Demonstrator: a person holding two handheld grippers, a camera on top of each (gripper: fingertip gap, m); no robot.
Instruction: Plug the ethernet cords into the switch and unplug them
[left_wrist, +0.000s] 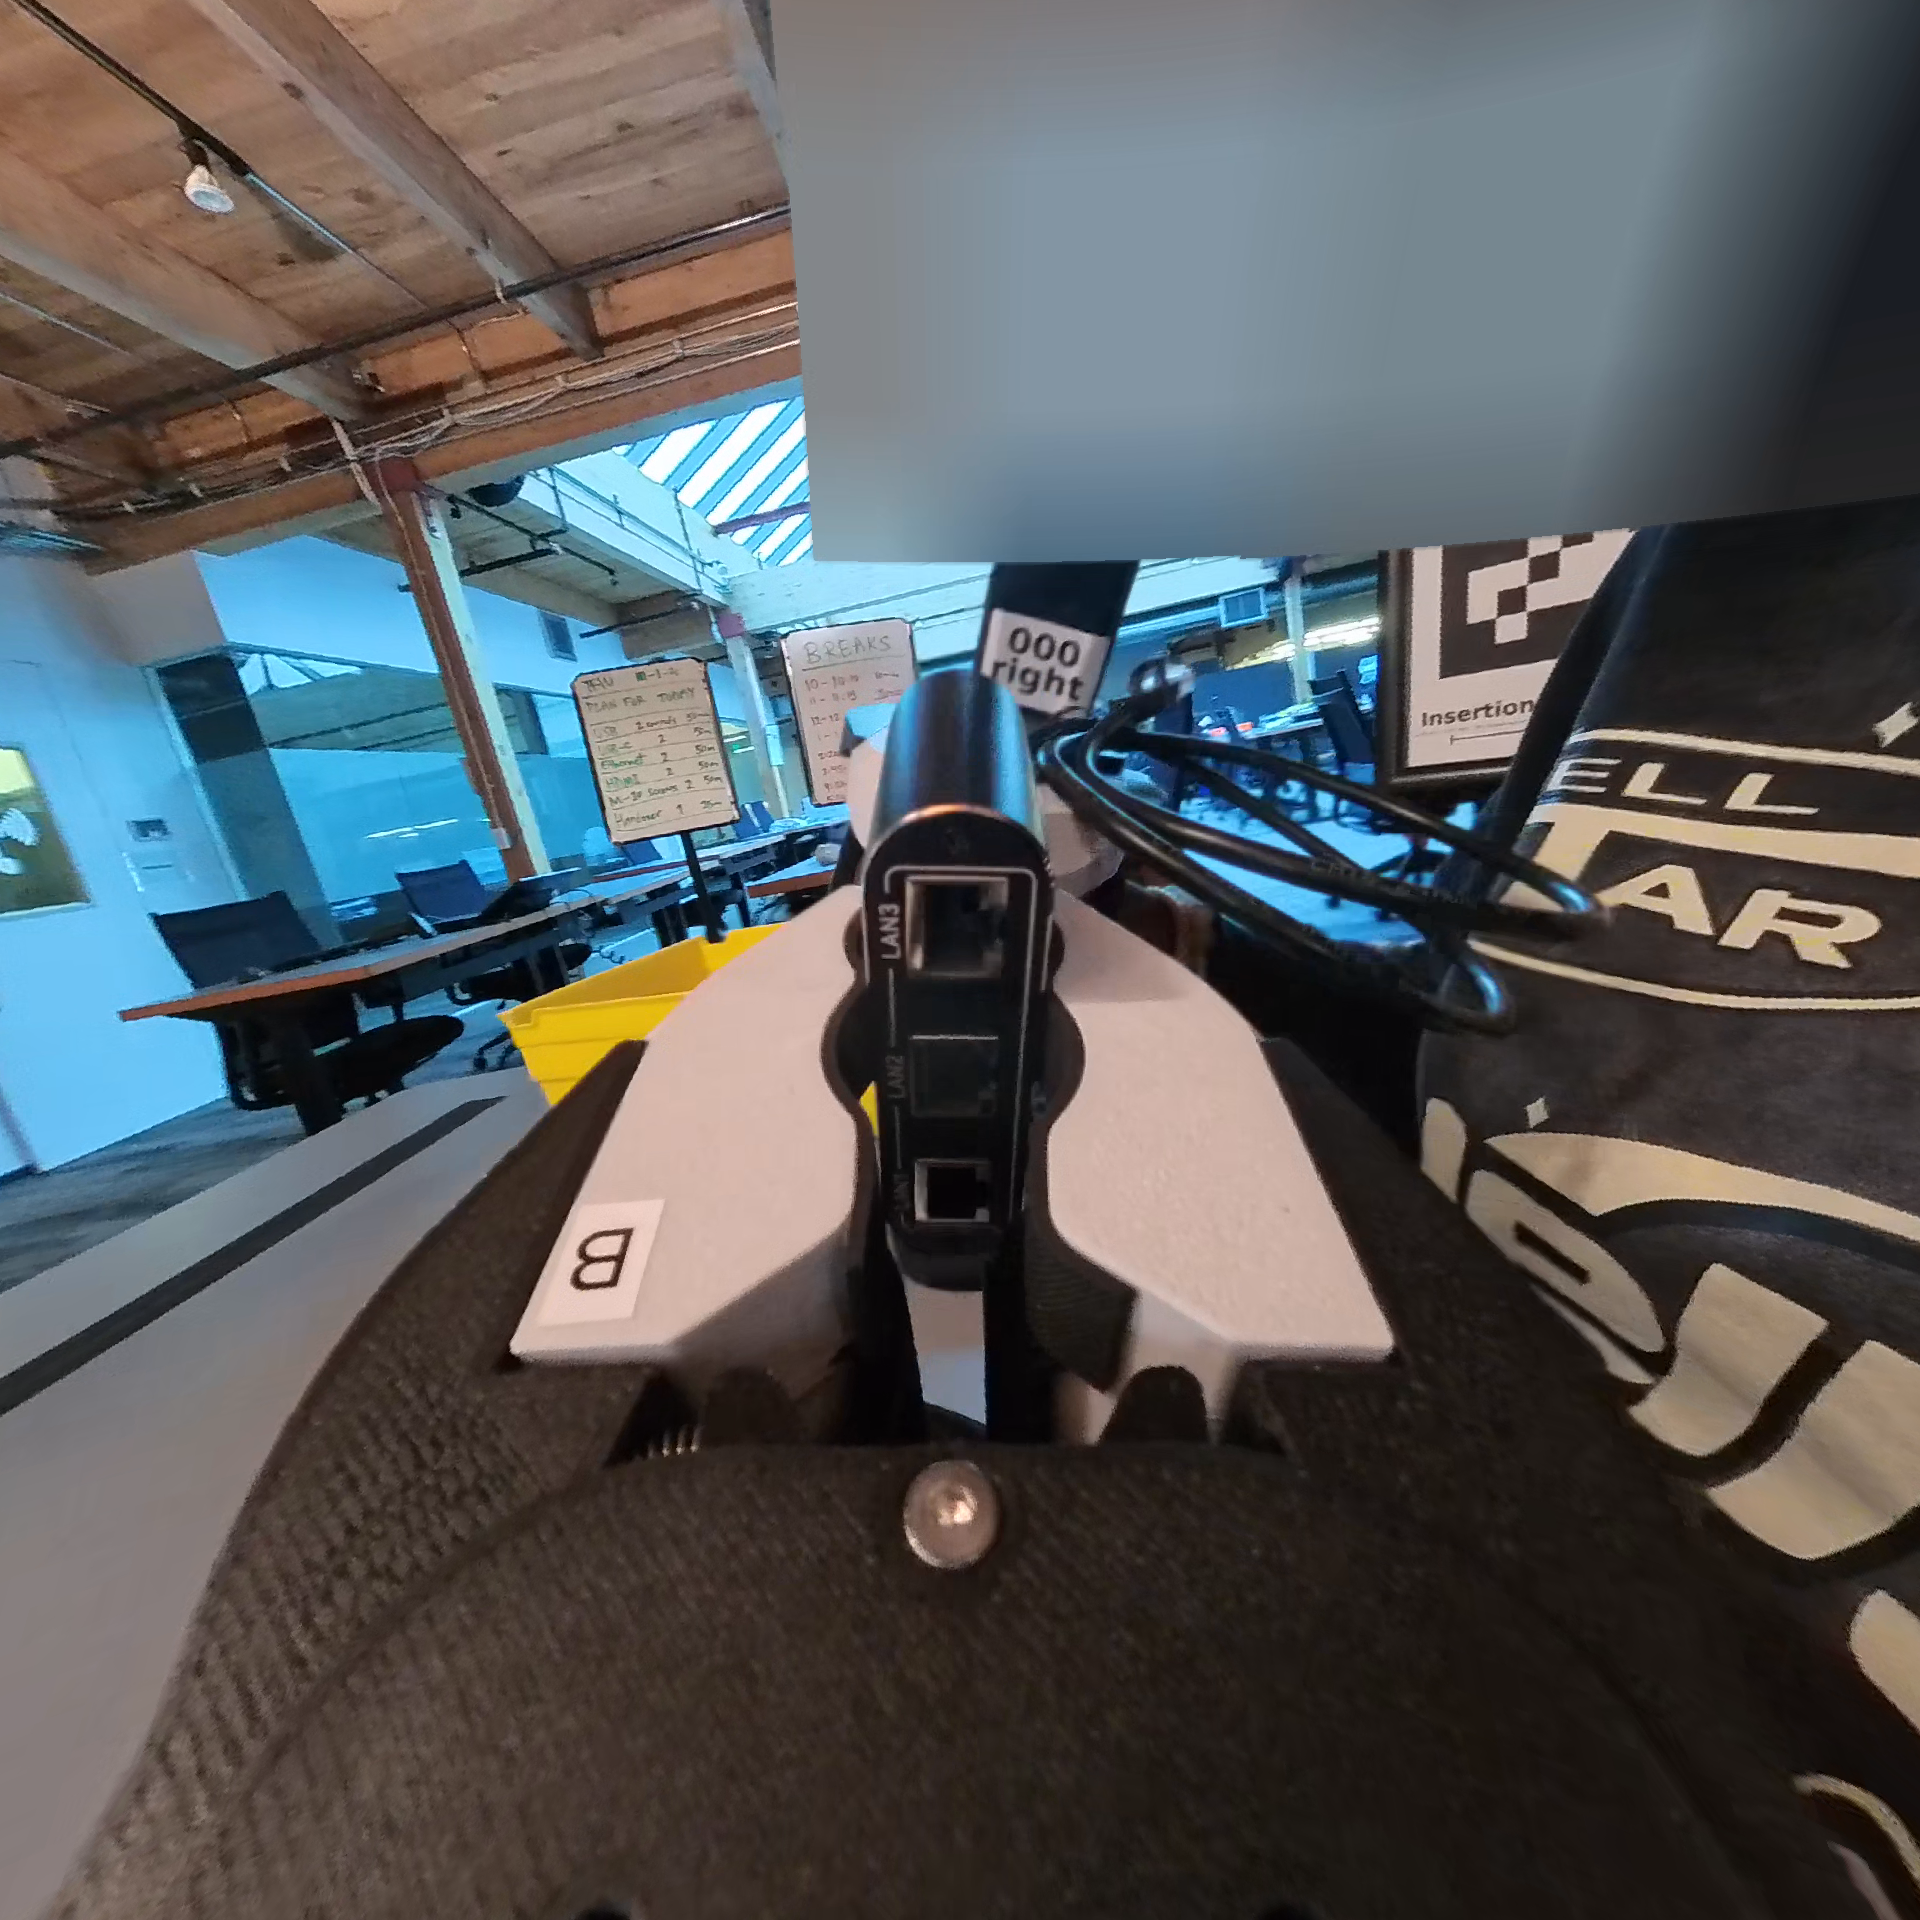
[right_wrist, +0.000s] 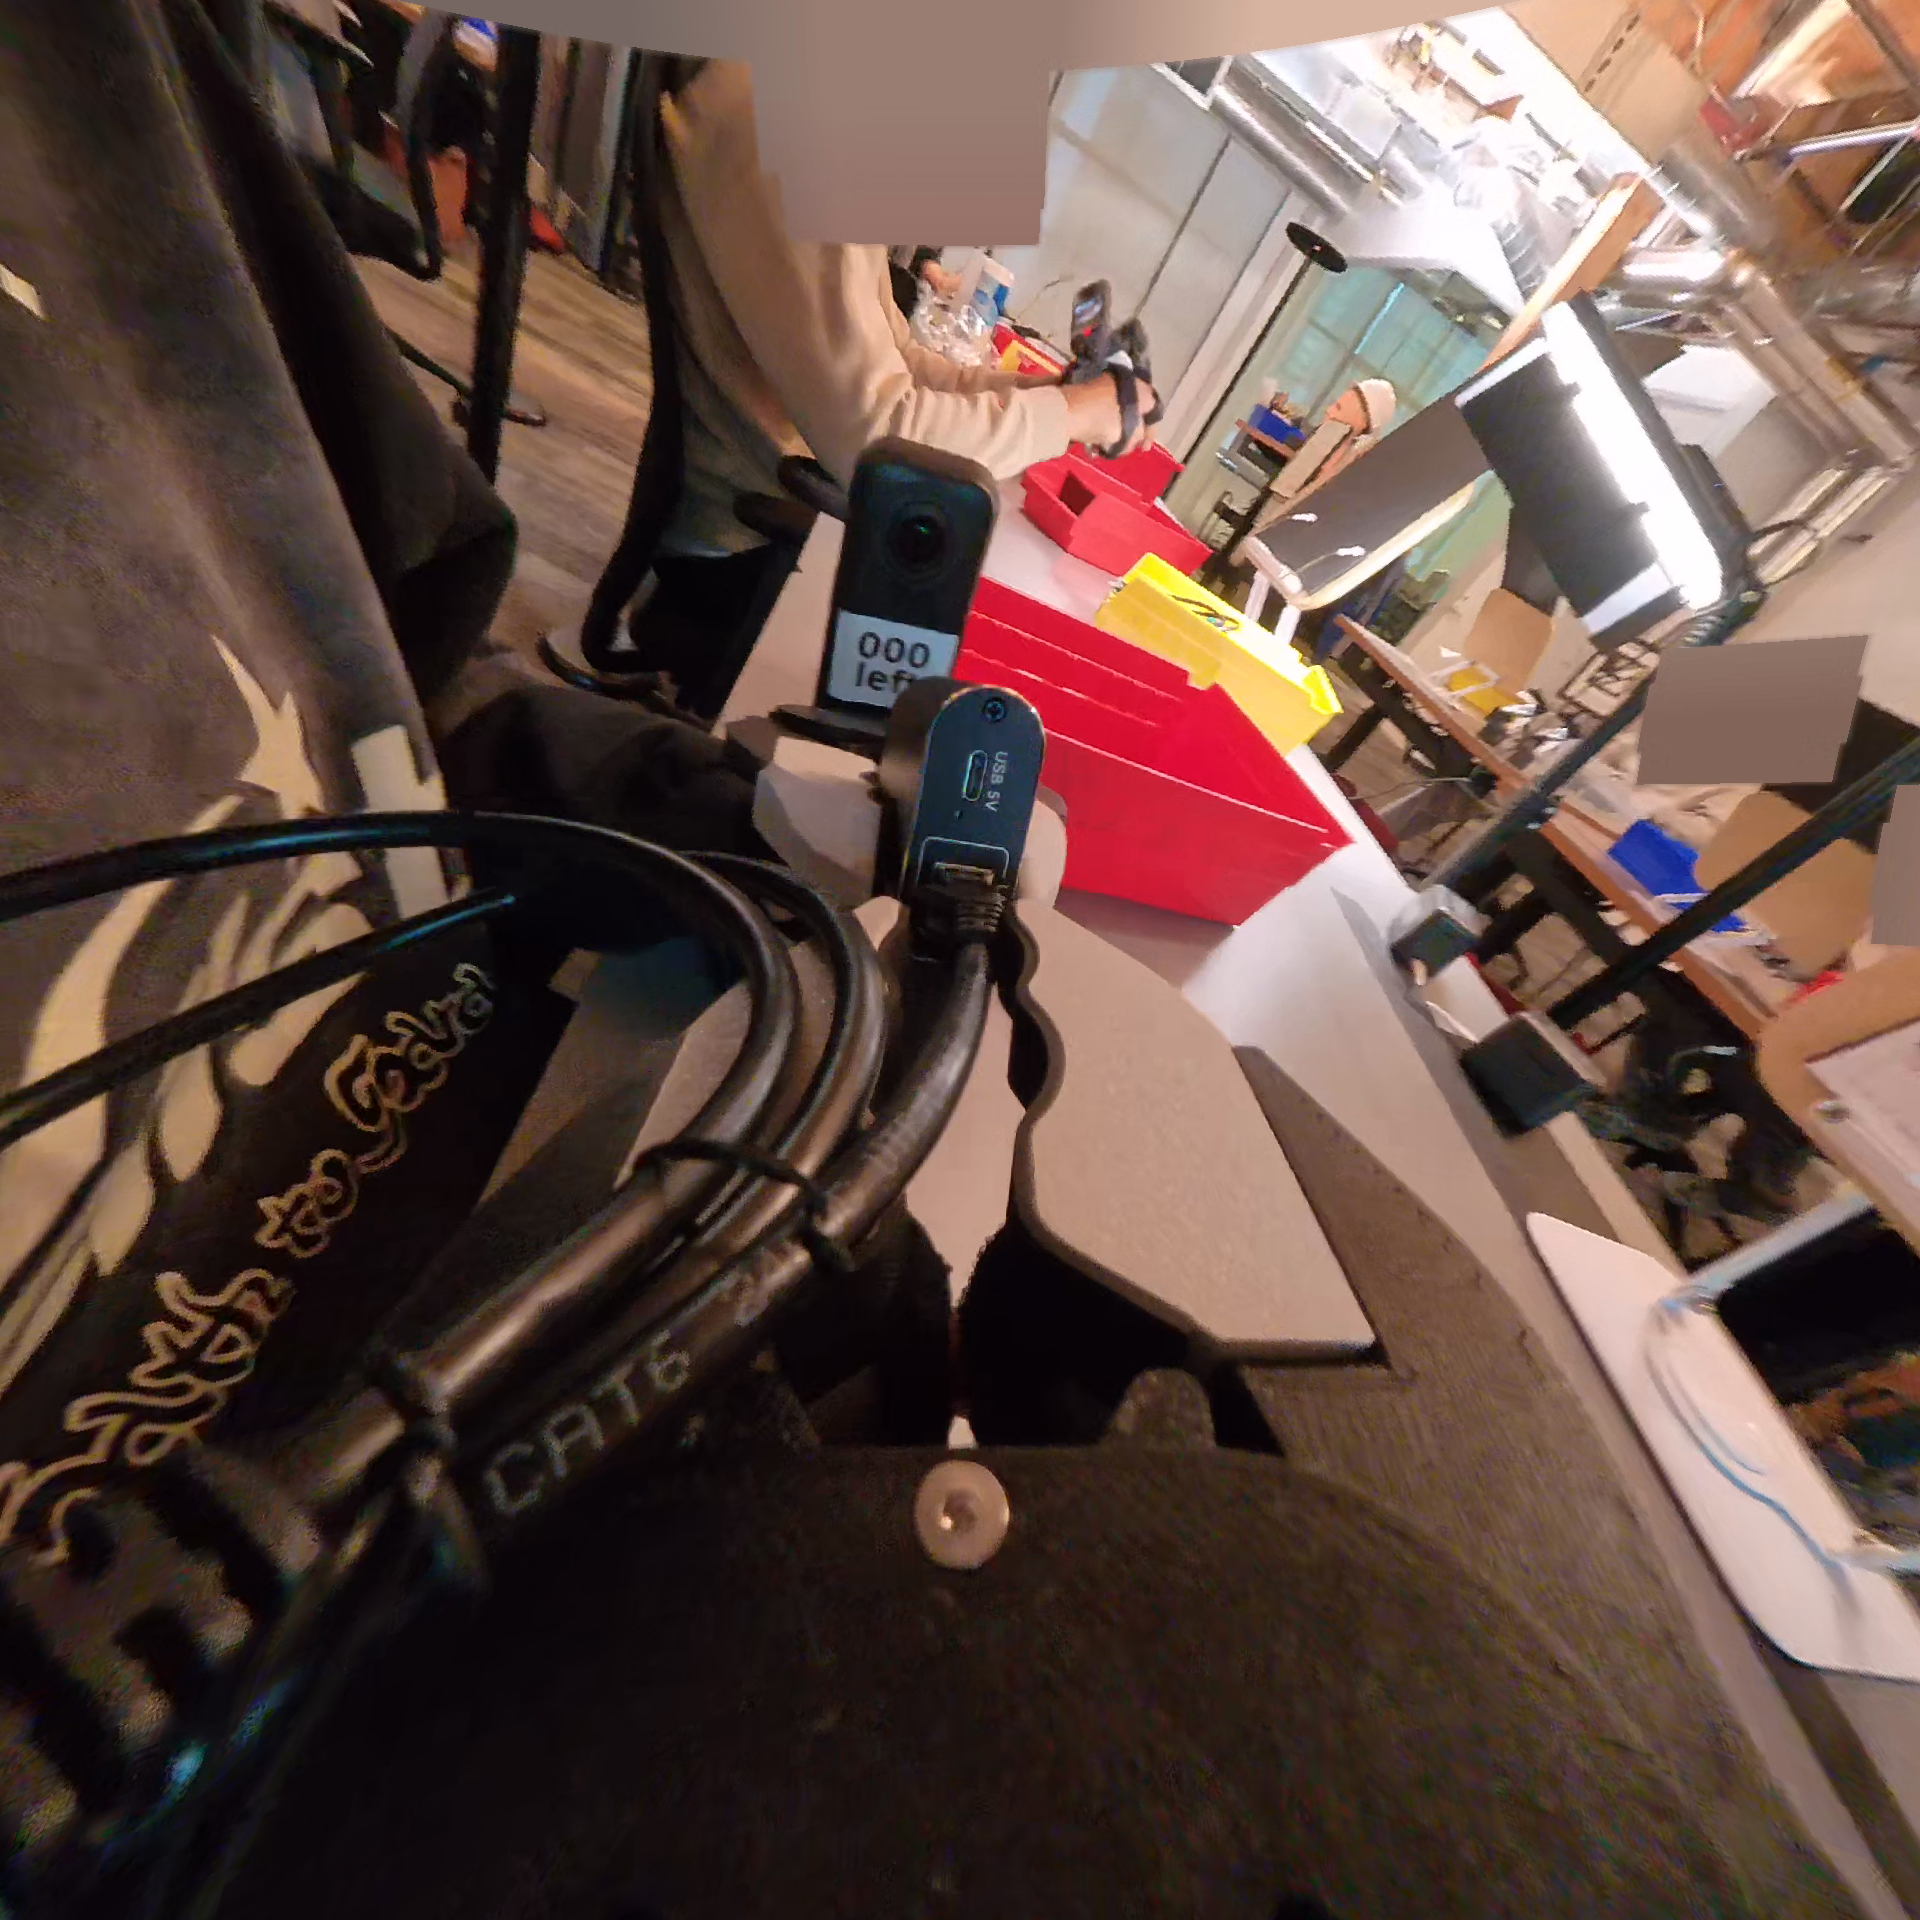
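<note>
A: How do the jaws stand?

B: The left gripper (left_wrist: 961, 1081) is clamped on the switch (left_wrist: 958, 1023), upright between its pale fingers (left_wrist: 727, 1122), ports facing the camera so each can be found. All three look empty.

A: And the right?

B: The right gripper (right_wrist: 961, 997) is closed on the cord (right_wrist: 914, 1101) just behind its plug (right_wrist: 961, 899), which sits in the switch's (right_wrist: 971, 790) far end, at twelve o'clock. Whether it has latched I cannot tell; the angle is poor.

A: Why hold so close?

B: Probably to keep the plug stiff for pushing or pulling.

A: Farther out?

B: Tied cable loops (right_wrist: 727, 1039) hang at nine o'clock, red bins (right_wrist: 1143, 790) at two. Printing marks ports, cord, both cameras and a finger sticker (left_wrist: 592, 1262); I leave it unread.
</note>
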